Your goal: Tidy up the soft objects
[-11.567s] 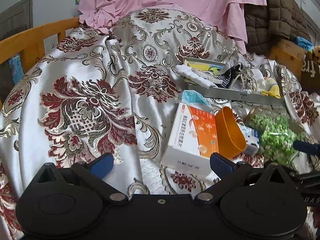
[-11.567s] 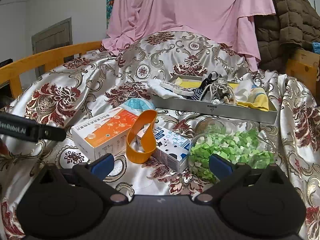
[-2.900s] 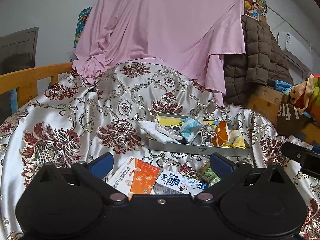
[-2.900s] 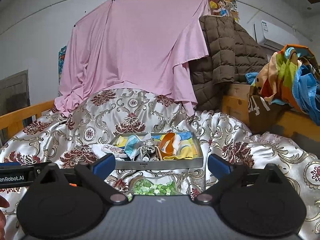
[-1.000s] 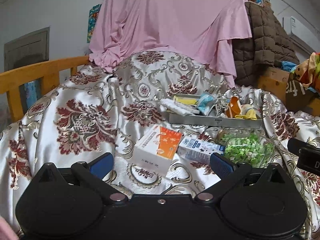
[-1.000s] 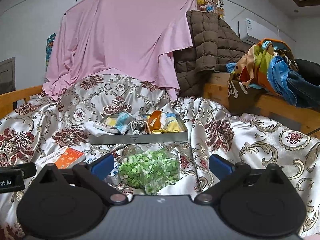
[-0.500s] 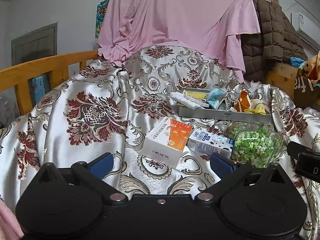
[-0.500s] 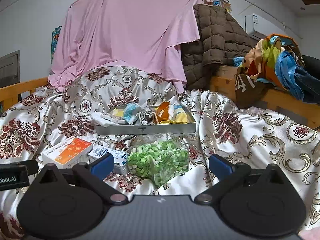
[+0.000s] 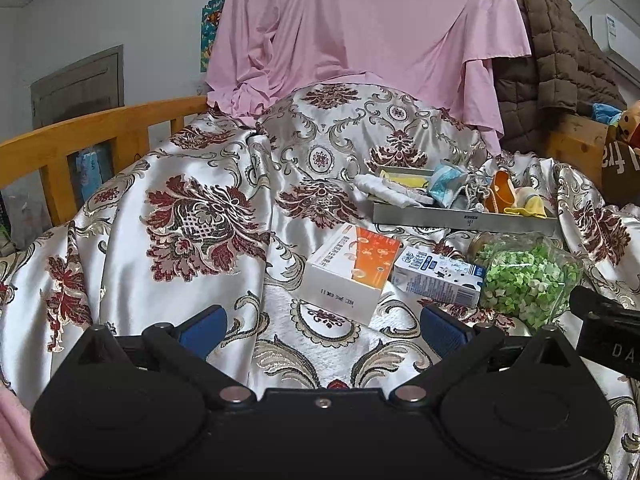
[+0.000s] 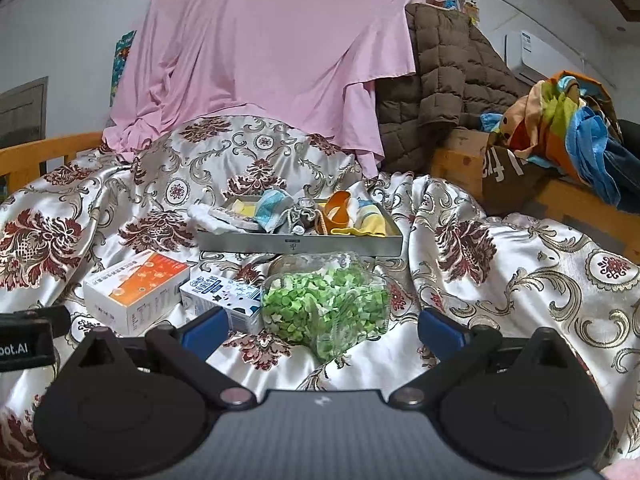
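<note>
A grey metal tray [image 10: 300, 245] [image 9: 464, 216] rests on the patterned bedspread and holds several soft items: white cloth [image 10: 216, 216], a blue pouch [image 10: 272, 205], a grey drawstring bag [image 10: 298, 216], an orange band [image 10: 338, 208] and a yellow cloth [image 10: 368, 220]. My left gripper [image 9: 320, 326] is open and empty, well short of the tray, near the orange-and-white box [image 9: 352, 270]. Nothing is between the open fingers of my right gripper [image 10: 320, 326], which hovers over the clear jar of green bits [image 10: 326, 304].
A blue-and-white carton [image 10: 222, 294] [image 9: 438, 276] lies between the box [image 10: 136, 290] and the jar [image 9: 524, 272]. A wooden bed rail [image 9: 92, 136] runs on the left. Pink sheet [image 10: 260, 60], brown quilted coat [image 10: 448, 80] and piled clothes [image 10: 568, 128] stand behind and right.
Both grippers have dropped lower and nearer the bedspread since a second ago, so box, carton and jar look larger. Since 11.6 s ago the orange band and blue pouch have gone into the tray.
</note>
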The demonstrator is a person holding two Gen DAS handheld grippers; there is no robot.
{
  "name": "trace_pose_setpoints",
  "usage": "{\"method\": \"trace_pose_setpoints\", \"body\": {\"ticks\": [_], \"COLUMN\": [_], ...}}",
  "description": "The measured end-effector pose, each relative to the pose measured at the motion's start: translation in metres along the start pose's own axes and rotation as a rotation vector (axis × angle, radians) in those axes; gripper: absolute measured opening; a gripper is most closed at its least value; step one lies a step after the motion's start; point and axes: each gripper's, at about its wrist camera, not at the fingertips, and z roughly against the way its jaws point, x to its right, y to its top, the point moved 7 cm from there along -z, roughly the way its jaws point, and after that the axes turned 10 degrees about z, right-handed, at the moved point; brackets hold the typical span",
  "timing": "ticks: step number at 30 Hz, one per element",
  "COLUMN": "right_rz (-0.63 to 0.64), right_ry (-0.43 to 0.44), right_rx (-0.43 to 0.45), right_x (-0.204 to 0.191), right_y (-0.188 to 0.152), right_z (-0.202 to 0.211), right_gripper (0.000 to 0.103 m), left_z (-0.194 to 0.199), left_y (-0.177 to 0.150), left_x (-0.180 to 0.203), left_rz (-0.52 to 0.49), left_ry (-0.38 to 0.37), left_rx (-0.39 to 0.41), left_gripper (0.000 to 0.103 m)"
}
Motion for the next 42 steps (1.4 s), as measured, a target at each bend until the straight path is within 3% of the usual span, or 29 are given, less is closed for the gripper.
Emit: {"method": "trace_pose_setpoints", "body": {"ticks": [42], "right_rz": [-0.018], "right_ry": [0.001], "right_rx": [-0.020], "right_x": [0.0034], "right_y": [-0.0030], "right_z": [-0.0037], "right_gripper": [0.103], "left_z": [-0.0040], "left_y": [-0.0037], "left_x": [-0.0041], "left_rz": [0.001], "left_ry": [0.014], "left_rx": [-0.017], "left_gripper": [0.102]}}
